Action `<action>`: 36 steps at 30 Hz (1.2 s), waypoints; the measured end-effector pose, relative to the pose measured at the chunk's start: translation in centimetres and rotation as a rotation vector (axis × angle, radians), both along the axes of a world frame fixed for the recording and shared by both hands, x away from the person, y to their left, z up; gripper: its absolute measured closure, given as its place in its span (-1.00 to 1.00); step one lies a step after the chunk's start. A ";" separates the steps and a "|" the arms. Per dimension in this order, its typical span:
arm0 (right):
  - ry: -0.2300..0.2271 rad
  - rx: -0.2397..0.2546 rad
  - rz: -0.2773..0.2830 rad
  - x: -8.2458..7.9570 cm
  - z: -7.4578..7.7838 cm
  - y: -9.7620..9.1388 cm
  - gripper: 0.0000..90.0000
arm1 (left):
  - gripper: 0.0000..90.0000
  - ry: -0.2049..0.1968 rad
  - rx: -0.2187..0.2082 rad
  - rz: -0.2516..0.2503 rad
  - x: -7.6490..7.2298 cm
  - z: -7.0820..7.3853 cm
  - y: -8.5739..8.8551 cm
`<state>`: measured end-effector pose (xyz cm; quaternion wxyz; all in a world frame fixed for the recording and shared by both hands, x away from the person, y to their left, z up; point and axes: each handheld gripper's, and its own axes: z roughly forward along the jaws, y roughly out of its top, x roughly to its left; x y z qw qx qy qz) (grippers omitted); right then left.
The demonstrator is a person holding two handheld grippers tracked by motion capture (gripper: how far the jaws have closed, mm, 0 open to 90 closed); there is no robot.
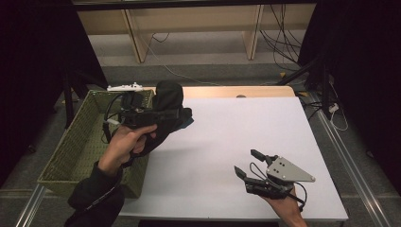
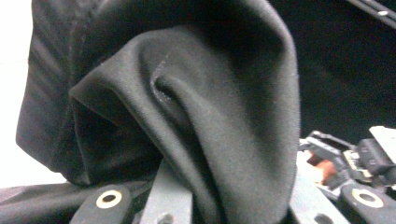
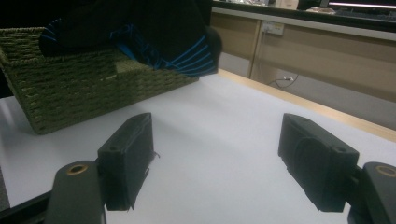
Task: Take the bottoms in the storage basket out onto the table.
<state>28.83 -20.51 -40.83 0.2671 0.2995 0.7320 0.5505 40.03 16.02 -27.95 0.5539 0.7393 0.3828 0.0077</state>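
Black fabric, folded and bunched, clamped between the jaws of the left gripper [image 1: 163,116]; one dark garment [image 2: 187,116] counted, draped thick over the jaw bases in the left gripper view, with blue stripes across it [image 3: 182,53] seen from the right gripper view. Held up at about ten o'clock of the white table top [image 1: 246,137], over the near corner of one woven green basket [image 1: 75,142] and above its rim. Gripped from behind by the left hand [image 1: 127,144], dark sleeve [image 1: 97,196] trailing toward seven o'clock.

Spread wide apart, nothing between them: the jaws of the right gripper [image 1: 248,163], hovering just over the bare table at about five o'clock, pointed toward ten o'clock. Two black pads [image 3: 128,156] counted in the right gripper view, one on each side, with a few frayed threads at the edge of the left one. One grey three-cornered plate [image 1: 288,171] on top, four small holes in it, held by the right hand [image 1: 283,205] from the bottom edge.

No brand, label or readable writing found on fabric, basket or grippers. Several cables [image 1: 283,42] hanging past twelve o'clock, too tangled to count.
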 end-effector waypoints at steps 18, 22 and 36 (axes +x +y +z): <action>0.002 0.000 -0.001 -0.1 0.1 -0.1 -0.39 | 0.79 0.031 0.005 -0.113 0.0 -1.1 -5.1; 0.002 0.000 -0.002 -0.1 0.1 -0.1 -0.39 | 0.79 0.027 0.018 -0.115 -0.1 -1.2 -5.4; 0.002 0.000 -0.003 -0.1 0.1 -0.1 -0.39 | 0.79 0.008 0.000 -0.066 0.7 -1.1 -5.0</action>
